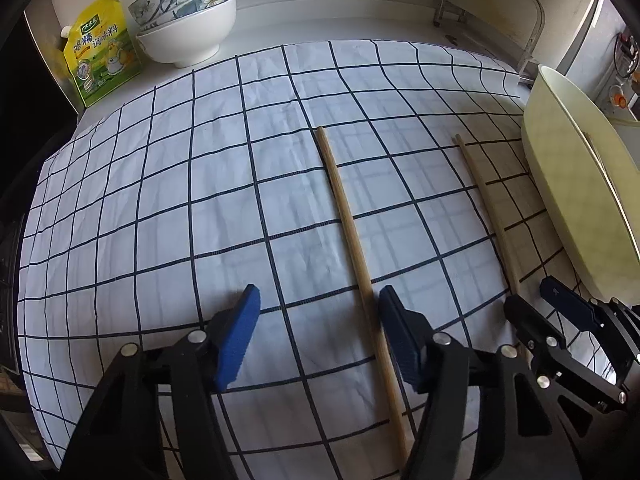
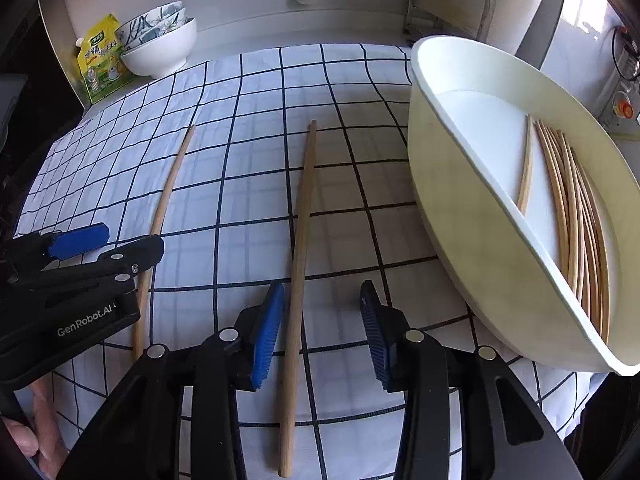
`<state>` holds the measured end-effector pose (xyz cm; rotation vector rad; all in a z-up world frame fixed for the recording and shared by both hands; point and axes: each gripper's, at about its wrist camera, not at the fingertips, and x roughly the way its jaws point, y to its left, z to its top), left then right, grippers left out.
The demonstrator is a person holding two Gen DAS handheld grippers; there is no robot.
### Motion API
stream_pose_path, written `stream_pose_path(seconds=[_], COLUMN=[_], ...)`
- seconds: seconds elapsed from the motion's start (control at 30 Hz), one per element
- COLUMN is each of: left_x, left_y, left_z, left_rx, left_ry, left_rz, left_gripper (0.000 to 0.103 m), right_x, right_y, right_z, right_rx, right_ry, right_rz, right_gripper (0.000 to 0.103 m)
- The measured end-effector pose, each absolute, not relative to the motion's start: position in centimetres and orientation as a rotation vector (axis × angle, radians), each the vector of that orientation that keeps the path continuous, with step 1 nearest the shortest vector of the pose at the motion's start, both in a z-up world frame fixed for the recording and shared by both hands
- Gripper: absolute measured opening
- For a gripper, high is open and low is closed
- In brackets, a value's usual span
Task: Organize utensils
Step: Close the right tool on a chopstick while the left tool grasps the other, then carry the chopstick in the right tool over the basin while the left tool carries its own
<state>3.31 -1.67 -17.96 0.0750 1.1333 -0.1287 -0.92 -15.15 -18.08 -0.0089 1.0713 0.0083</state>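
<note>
Right wrist | right tool half-open, astride chopstick | tray beside | bowls far

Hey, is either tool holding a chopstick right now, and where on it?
Neither. The left tool and right tool stand open, each straddling the lower part of a chopstick lying on the cloth.

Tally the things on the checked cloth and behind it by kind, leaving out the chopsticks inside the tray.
Chopsticks on the cloth: 2
Bowls, stacked: 3
Seasoning pouch: 1
Cream tray: 1
Total: 7
</note>
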Motion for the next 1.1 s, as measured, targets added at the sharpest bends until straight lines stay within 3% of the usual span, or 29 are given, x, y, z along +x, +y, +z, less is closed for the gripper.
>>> stream_pose_path(seconds=[0.1,0.17,0.23,0.53,1.1], left_x=[3.2,3.4,3.5,3.6,3.1], left_y=[-2.2,-2.3,-2.3,0.1,1.1], left_z=[-17.7,-17.6,-17.5,-16.9,-8.6], left_rx=[0.084,0.083,0.079,0.002,0.010], left_ry=[1.132,1.137,1.148,1.209,1.060], left_rz=[-0.154,-0.166,-0.180,-0.233,-0.208], left_gripper=[0.034,0.014,0.007,0.007,0.007], right_x=[-0.7,-0.6,-0.5,-0.6,-1.7], right_y=[-14.7,-14.4,-14.0,-14.1,-14.9], right_z=[-18.2,-18.2,-18.2,-17.1,-8.6], right_rx=[-0.025,-0.034,-0.049,0.032,0.120], right_ry=[1.061,1.056,1.053,1.063,0.932], right_rz=[0.021,0.039,0.053,0.088,0.177], right_gripper=[0.038,0.031,0.008,0.006,0.006])
